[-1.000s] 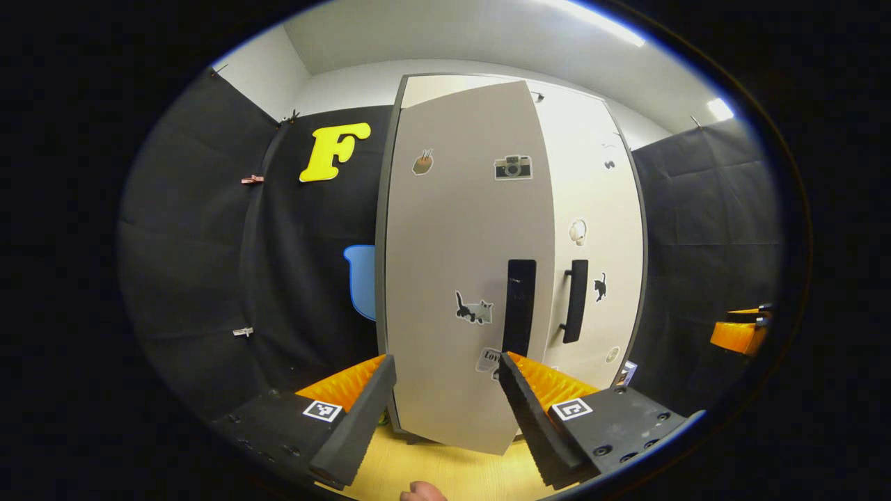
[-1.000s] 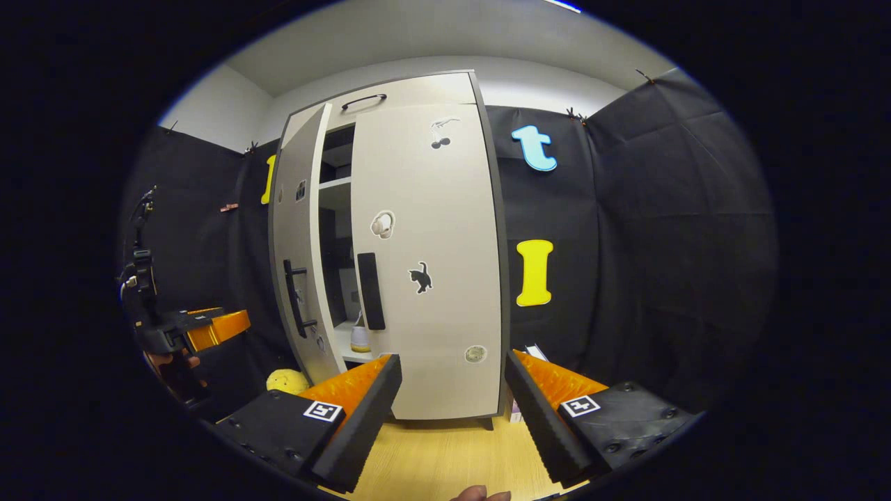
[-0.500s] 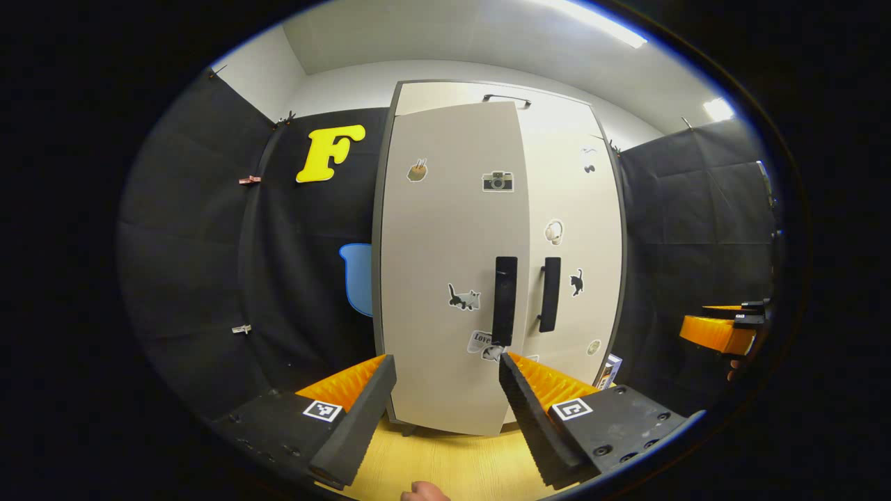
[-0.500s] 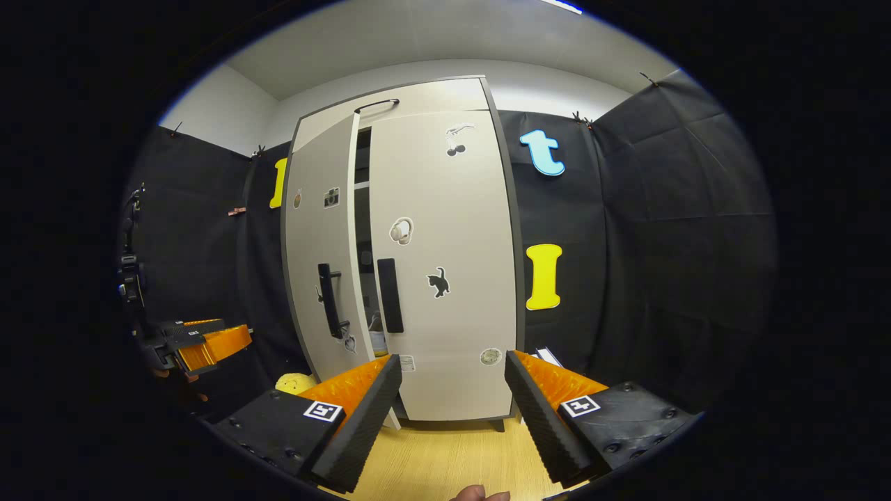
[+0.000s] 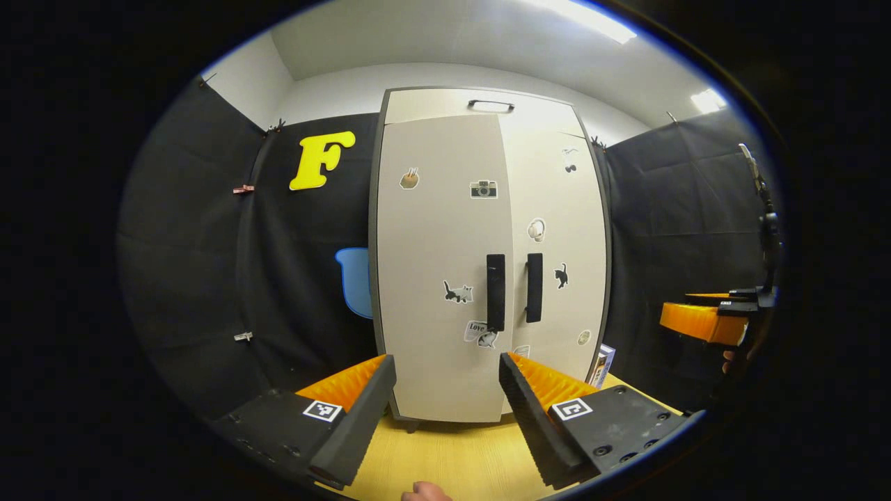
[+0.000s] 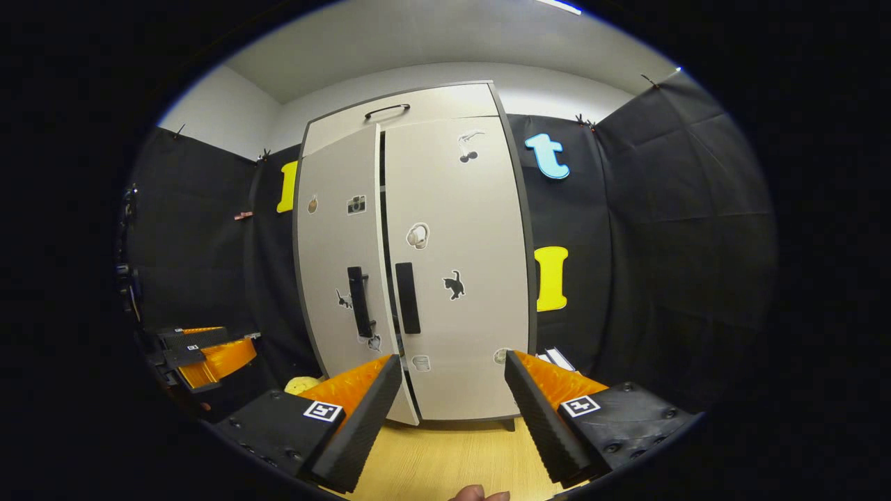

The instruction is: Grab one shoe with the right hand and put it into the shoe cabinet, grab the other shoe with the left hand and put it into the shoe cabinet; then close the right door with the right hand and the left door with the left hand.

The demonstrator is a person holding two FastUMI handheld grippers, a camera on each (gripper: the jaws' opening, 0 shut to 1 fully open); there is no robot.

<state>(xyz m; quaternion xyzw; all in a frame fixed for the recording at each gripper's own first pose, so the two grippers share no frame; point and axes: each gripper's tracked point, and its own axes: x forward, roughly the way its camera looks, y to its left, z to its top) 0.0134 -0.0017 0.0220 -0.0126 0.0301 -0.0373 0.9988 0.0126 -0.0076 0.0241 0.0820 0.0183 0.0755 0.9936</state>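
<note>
I see the cabinet [image 5: 487, 264] dead ahead, left door [image 6: 341, 278] a crack off flush, right door [image 6: 456, 278] shut. Both my grippers, left [image 5: 445, 410] and right [image 6: 452, 410], gape empty over bare floor [image 6: 445, 466]; a yellow ball [image 6: 303, 384] sits by the cabinet's foot

The cabinet [image 5: 487, 264] stands on the floor [image 5: 452, 459] against the booth wall, left door [image 5: 435, 278] beside right door [image 5: 557, 243], handles adjacent.

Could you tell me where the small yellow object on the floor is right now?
In the right gripper view, the yellow object sits low on the floor beside the cabinet's left door, just left of its bottom corner.
</note>
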